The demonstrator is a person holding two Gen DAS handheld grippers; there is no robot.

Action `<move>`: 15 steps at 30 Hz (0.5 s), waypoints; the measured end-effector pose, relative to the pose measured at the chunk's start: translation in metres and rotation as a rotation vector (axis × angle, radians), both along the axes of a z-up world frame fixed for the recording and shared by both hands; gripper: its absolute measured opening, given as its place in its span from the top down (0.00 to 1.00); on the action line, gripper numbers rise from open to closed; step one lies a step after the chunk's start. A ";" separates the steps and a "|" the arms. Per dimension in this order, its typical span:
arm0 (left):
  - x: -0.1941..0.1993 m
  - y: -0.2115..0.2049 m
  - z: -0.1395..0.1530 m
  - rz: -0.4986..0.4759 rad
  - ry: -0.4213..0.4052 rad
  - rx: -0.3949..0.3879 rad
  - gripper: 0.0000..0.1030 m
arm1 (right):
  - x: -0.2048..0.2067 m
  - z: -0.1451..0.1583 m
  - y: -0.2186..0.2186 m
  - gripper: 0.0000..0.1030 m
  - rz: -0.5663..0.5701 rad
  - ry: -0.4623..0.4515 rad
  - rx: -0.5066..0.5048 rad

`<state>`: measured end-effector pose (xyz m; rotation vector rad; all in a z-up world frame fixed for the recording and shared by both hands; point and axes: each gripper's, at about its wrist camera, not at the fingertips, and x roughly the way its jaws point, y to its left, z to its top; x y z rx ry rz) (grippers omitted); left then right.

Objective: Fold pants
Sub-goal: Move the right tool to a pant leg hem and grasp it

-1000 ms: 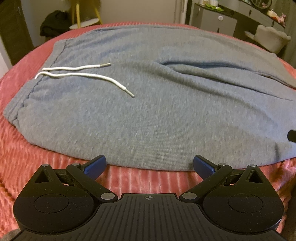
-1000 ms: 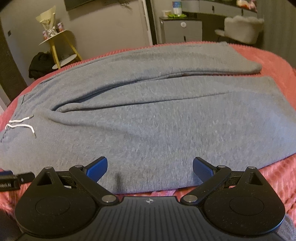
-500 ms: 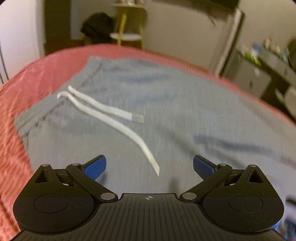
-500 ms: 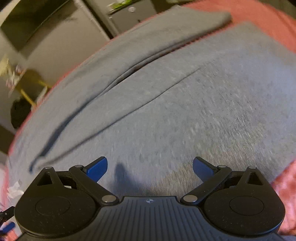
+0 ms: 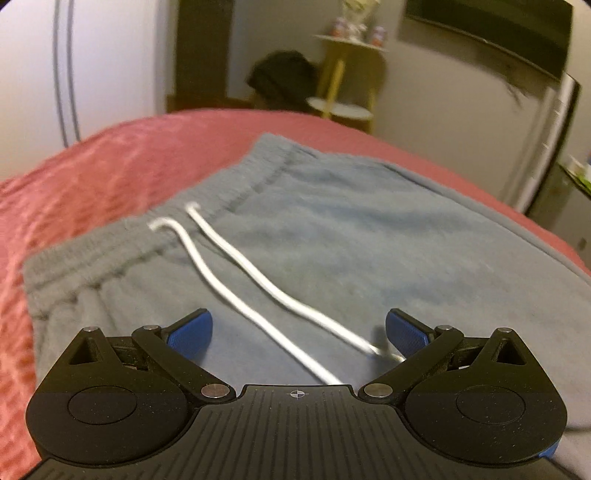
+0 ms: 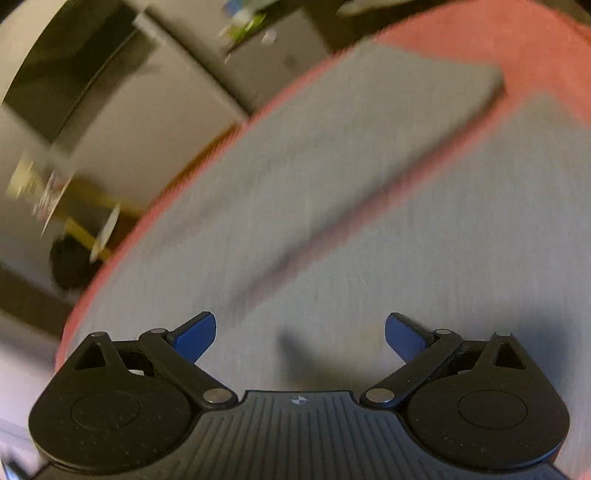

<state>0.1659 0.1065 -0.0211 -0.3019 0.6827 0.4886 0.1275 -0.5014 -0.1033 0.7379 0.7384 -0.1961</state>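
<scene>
Grey sweatpants (image 5: 369, 236) lie flat on a red bedspread (image 5: 110, 166). In the left wrist view the elastic waistband (image 5: 221, 192) is ahead, and two white drawstrings (image 5: 236, 266) run back toward my left gripper (image 5: 299, 332), which is open and empty just above the fabric. In the right wrist view, blurred and tilted, both legs of the sweatpants (image 6: 443, 240) stretch away, the far leg (image 6: 351, 129) ending at upper right. My right gripper (image 6: 300, 334) is open and empty, low over the near leg.
The red bedspread (image 6: 498, 33) shows around the pants. Past the bed stand a yellow stool (image 5: 347, 88) with a dark bundle (image 5: 284, 85) beside it, a white door (image 5: 74, 62) at left, and a grey cabinet (image 6: 273, 48).
Both grippers have moved in over the pants. The left has swung toward the waistband, so the drawstrings now lie between its fingers. The right has tilted and moved along the legs. Both stayed open.
</scene>
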 end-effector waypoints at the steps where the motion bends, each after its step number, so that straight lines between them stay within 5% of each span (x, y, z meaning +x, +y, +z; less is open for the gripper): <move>1: 0.003 0.002 -0.001 0.013 -0.007 0.017 0.00 | 0.024 0.003 -0.010 0.06 -0.046 0.001 0.002; 8: 0.011 -0.004 -0.023 0.045 -0.027 0.141 0.00 | 0.169 0.007 -0.045 0.29 -0.221 0.028 0.009; 15: 0.012 -0.003 -0.033 0.060 -0.065 0.121 0.00 | 0.247 0.000 -0.051 0.39 -0.318 0.102 -0.133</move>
